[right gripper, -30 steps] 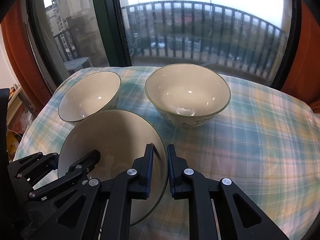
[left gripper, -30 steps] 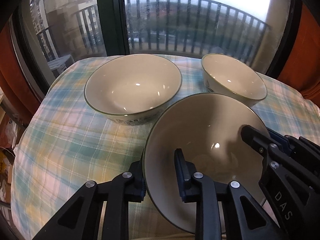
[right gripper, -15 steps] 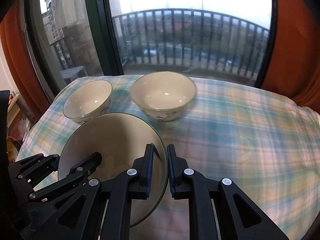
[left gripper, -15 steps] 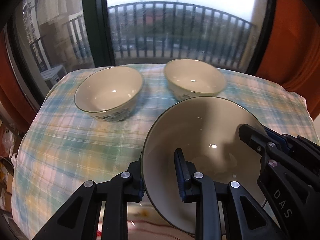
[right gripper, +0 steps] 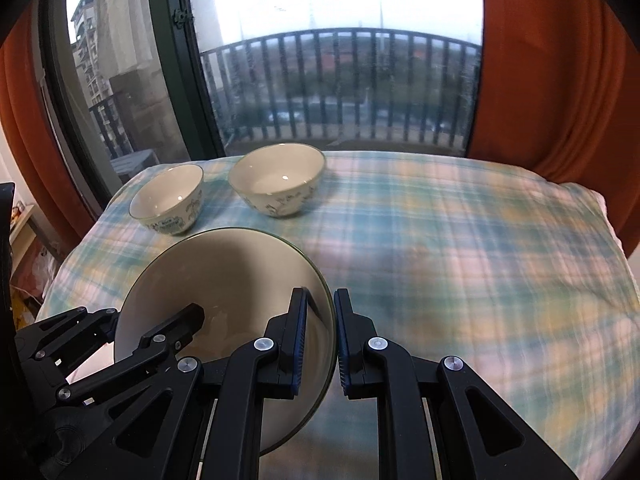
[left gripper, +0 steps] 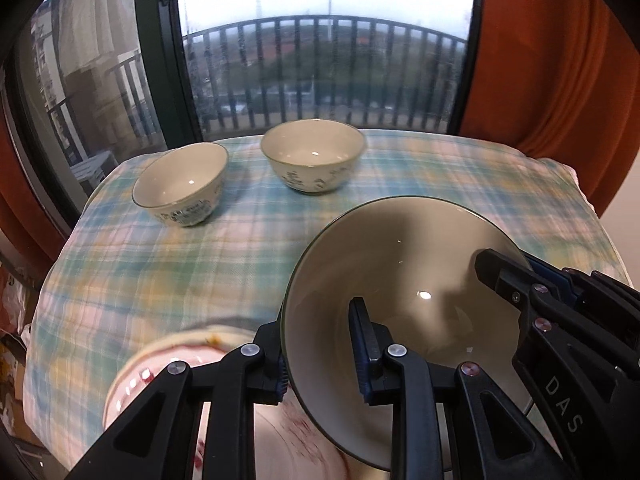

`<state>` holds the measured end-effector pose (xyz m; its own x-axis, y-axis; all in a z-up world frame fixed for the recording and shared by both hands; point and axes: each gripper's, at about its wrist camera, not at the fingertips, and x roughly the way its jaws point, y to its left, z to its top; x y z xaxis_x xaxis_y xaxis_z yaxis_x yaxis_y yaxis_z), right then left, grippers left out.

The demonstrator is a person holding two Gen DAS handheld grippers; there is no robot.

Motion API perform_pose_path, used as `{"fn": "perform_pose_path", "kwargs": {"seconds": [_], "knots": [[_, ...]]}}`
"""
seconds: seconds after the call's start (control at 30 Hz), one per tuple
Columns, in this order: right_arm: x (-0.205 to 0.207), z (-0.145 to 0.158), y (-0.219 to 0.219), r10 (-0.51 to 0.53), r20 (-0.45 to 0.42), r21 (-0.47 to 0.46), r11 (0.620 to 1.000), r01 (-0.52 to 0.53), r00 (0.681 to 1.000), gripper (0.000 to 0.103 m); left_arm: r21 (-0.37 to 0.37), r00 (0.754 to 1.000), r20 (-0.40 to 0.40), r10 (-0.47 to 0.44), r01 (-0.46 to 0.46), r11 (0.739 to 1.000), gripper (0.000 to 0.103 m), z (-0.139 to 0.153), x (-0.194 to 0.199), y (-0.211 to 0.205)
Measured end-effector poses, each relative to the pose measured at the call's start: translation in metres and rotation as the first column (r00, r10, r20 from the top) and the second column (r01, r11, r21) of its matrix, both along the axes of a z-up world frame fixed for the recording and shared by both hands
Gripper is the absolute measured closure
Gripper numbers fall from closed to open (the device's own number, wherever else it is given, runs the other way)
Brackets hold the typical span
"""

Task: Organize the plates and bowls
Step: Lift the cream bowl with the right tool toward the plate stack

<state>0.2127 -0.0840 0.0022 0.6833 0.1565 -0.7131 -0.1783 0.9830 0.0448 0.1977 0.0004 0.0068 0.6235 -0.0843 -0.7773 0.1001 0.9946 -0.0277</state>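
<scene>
A: Three bowls on your list. Two small bowls, one (left gripper: 180, 184) beside the other (left gripper: 314, 160), stand at the far end of the desk (right gripper: 460, 260), by the window. The big bowl (left gripper: 400, 280) is off the cloth: your left tongs (left gripper: 320, 350) are clenched on its left rim, your right tongs (right gripper: 320, 340) on its right rim.

B: Item under it?

A: A pale plate with red marks (left gripper: 168, 376), blurred, just below the left tongs.

B: Handling?

A: Keep both grips level and matched, so the rim doesn't twist. Lower it gently onto that plate, I'd judge, then let go together.
</scene>
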Motion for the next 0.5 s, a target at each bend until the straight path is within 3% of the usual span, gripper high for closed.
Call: {"fn": "perform_pose_path", "kwargs": {"seconds": [0.5], "knots": [[-0.071, -0.011, -0.045, -0.066, -0.007, 0.022, 0.998, 0.066, 0.998, 0.086, 0.018, 0.997, -0.02, -0.071, 0.071, 0.997, 0.079, -0.016, -0.062, -0.042]]}}
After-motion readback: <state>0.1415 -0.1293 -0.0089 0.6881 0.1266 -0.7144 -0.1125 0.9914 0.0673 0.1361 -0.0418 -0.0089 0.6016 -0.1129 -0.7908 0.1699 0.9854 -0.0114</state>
